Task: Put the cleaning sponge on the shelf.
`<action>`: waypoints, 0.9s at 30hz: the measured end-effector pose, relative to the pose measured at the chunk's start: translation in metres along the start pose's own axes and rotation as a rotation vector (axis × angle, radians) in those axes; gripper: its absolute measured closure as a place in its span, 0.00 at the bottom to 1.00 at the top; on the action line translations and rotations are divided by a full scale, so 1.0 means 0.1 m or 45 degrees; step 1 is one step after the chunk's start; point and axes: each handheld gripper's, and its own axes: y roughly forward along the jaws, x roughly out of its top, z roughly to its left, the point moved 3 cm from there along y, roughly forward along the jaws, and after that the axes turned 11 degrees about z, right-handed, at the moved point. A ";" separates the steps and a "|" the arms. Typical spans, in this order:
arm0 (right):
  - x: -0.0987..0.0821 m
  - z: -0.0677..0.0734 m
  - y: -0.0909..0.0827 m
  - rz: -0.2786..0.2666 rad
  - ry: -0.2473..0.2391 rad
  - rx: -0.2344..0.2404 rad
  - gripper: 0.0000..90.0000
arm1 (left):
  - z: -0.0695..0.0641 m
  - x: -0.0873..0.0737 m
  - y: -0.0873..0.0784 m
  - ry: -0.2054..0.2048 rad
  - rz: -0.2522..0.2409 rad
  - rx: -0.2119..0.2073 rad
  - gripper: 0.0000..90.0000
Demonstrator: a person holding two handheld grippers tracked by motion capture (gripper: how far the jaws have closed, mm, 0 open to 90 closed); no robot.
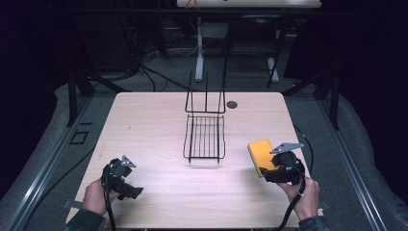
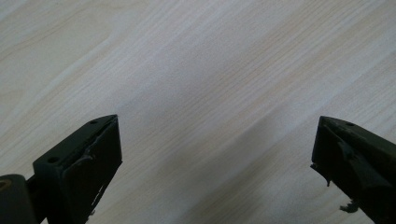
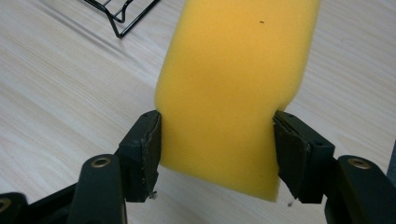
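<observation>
While the right gripper [image 1: 267,169] clamps a yellow sponge [image 1: 261,155], the scene reads as follows.

Right gripper: its two black jaws press into the sponge's two side edges, pinching it in slightly, as the right gripper view shows [image 3: 217,149].
Sponge: held at its near end, the rest of it [image 3: 233,93] sticking out past the jaws over the table; in the high view it sits at the table's right side, near the front.
Left gripper: jaws spread wide with nothing between them [image 2: 215,158], only bare wood under them; in the high view it [image 1: 132,191] is at the front left corner, in the person's left hand [image 1: 95,196].
Wire rack: black, standing mid-table [image 1: 205,137], well apart from both grippers; one corner of it shows in the right gripper view [image 3: 119,14], beyond the sponge.
Table: pale wood [image 1: 154,120].
</observation>
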 end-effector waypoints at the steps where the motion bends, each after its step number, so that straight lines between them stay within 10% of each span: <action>1: 0.01 0.00 0.00 -0.002 -0.002 0.001 0.42 | 0.00 0.00 0.00 0.000 0.001 -0.001 0.02; 27: 0.33 0.11 0.01 -0.047 -0.066 0.022 0.43 | -0.03 0.06 0.02 0.017 -0.003 -0.007 0.02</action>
